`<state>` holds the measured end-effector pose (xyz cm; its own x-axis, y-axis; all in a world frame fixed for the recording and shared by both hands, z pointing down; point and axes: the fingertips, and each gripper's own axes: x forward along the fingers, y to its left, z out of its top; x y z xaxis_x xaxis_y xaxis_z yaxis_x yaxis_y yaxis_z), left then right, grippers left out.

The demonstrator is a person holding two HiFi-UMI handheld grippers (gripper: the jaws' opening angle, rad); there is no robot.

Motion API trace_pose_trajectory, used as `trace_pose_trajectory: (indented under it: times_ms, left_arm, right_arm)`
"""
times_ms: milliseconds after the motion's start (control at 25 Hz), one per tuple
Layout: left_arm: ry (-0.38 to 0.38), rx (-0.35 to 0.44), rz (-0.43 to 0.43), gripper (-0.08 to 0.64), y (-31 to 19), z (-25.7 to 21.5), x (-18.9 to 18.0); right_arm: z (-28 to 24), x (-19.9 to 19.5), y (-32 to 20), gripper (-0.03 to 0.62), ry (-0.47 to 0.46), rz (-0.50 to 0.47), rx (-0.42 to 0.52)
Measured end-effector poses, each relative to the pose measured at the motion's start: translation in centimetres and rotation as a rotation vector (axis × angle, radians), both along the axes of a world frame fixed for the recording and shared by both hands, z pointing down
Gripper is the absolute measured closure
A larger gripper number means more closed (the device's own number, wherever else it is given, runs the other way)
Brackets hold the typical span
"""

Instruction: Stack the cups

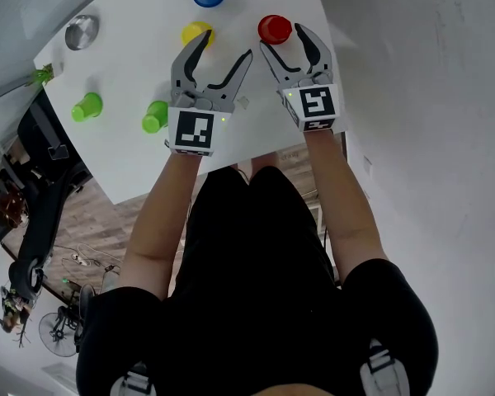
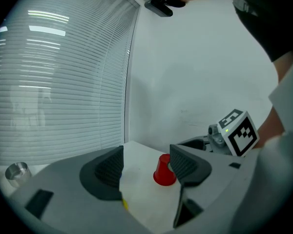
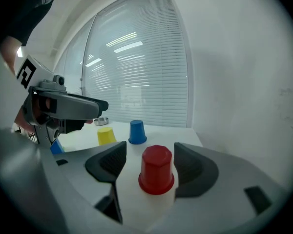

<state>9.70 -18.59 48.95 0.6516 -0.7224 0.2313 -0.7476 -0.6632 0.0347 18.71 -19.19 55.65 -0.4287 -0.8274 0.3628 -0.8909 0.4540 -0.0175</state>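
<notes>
Zero stacked yet. Right gripper (image 1: 283, 41) fingers wide open round upturned red plastic cup (image 1: 274, 27), upper centre, no grip; left gripper (image 1: 227, 46) open, empty.

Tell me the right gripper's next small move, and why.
Probably close the right gripper on the red cup. Its jaws stand open with the cup upside down between them and a gap on each side, so nothing is gripped yet, and stacking needs the cup lifted.

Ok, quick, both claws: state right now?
Left claw: open, holding nothing.
Right claw: open, red cup between its jaws, not gripped.
</notes>
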Motion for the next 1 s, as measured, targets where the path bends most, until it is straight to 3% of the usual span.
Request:
trace_pose_trajectory:
  times_ms: [240, 520, 1000]
  left_arm:
    - [0.009, 0.012, -0.014, 0.264, -0.4, 0.0, 0.0]
    - [0.027, 0.004, -0.043, 0.264, -0.4, -0.3, -0.8]
    - [0.036, 0.044, -0.101, 0.264, 1.5, -2.7, -3.9]
  right_arm:
    - [2.7, 0.5, -0.8, 0.305, 0.019, 0.01, -0.044]
    - [3.6, 0.6, -1.5, 0.373, 0.045, 0.011, -0.055]
    - [0.0, -2.2, 0.4, 0.362, 0.047, -0.075, -0.006]
